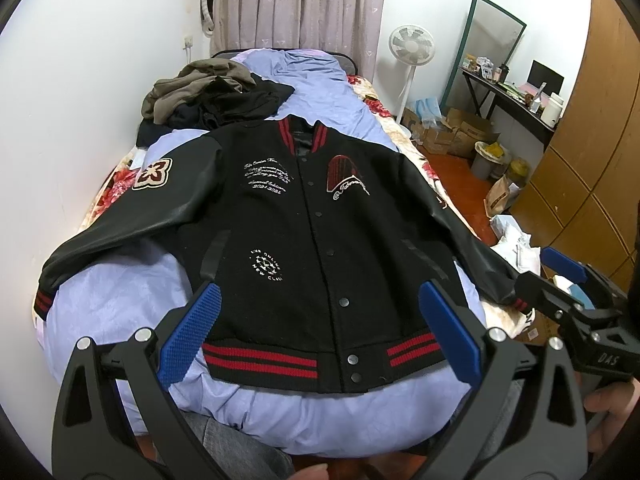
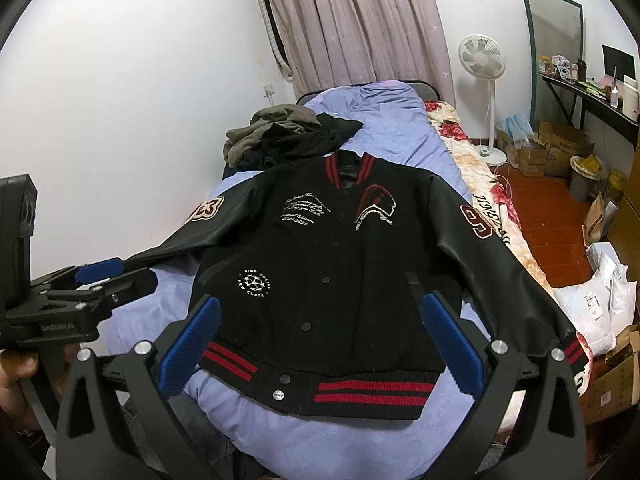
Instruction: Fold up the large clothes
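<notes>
A black varsity jacket (image 1: 304, 232) with red-striped collar, cuffs and hem lay face up and snapped shut across the middle of the frame, spread flat on a lavender quilt (image 1: 304, 412) covering the bed (image 1: 360, 92), its leather sleeves angled out toward the lower left and lower right. The left tool (image 1: 318, 332) hovered above the hem at the bottom of the left wrist view, its blue fingers (image 1: 192, 340) wide apart and holding nothing. The right tool (image 2: 320, 344) hung the same way at the bottom of the right wrist view, jaws spread and clear of the cloth. Each tool also showed at the edge of the other's view, gripped by a hand (image 1: 608, 400) at lower right. A heap of olive and black clothes (image 1: 208, 88) sat at the head of the bed, just beyond the collar, in the upper centre. A standing fan (image 1: 412, 44), a leaning mirror (image 1: 492, 36) and a cluttered black surface (image 1: 516, 100) filled the upper right, beside drawn curtains (image 1: 296, 4)
</notes>
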The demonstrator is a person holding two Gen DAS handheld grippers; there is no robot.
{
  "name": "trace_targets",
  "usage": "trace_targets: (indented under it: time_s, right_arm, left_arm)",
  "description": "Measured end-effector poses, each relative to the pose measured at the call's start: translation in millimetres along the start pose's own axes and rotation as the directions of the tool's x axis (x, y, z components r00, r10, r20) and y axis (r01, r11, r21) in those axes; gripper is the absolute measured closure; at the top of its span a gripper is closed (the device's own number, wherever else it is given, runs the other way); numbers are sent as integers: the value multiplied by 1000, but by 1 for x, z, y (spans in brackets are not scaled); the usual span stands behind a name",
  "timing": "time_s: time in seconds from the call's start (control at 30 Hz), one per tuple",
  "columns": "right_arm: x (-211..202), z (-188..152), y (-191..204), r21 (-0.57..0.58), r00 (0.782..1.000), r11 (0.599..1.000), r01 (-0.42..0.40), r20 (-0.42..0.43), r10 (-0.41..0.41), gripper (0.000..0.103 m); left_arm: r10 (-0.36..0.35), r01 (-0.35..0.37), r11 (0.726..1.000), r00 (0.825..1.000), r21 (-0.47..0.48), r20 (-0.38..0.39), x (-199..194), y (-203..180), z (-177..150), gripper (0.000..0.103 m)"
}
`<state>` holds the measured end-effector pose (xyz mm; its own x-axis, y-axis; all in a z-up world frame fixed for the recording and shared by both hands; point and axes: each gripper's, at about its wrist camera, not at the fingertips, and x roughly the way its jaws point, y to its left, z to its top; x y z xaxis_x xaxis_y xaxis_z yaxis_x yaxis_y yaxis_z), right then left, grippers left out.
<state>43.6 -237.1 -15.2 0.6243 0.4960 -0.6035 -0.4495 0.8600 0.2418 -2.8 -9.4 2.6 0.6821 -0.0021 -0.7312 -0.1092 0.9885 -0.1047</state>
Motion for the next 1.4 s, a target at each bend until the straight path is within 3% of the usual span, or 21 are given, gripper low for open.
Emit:
trace_targets:
  time_s: [0.53,0.73,0.93,1.1,1.27,1.4]
  right_arm:
    - [4,-5,-3,17,1000,999,-29,-3,29,4]
    - [11,-22,-39,49,1000,999,-17,-21,18,4]
    - [13,-36,-94,79,999,997,24,-25,-22,4]
    - [12,-49,-166,116,991,984,132,-35,-128,4]
    - [21,-59,-254,97,967,963,250,-79,-243,4]
    - [38,-70,-316,73,947,953,295,-155,-281,4]
  left_arm:
    - [-5,5,1000,1000,13,0,-5,-7,-5,6]
    - [-7,7,998,1000,68,-2,2,-19,-11,6]
    - [-49,52,994,998,100,-36,18,-35,-17,6]
    - [-109,116,984,992,135,-64,32,-50,-22,6]
    - [-154,167,970,984,175,-87,51,-69,-28,6]
    - [-147,173,959,981,224,-129,71,-84,-34,6]
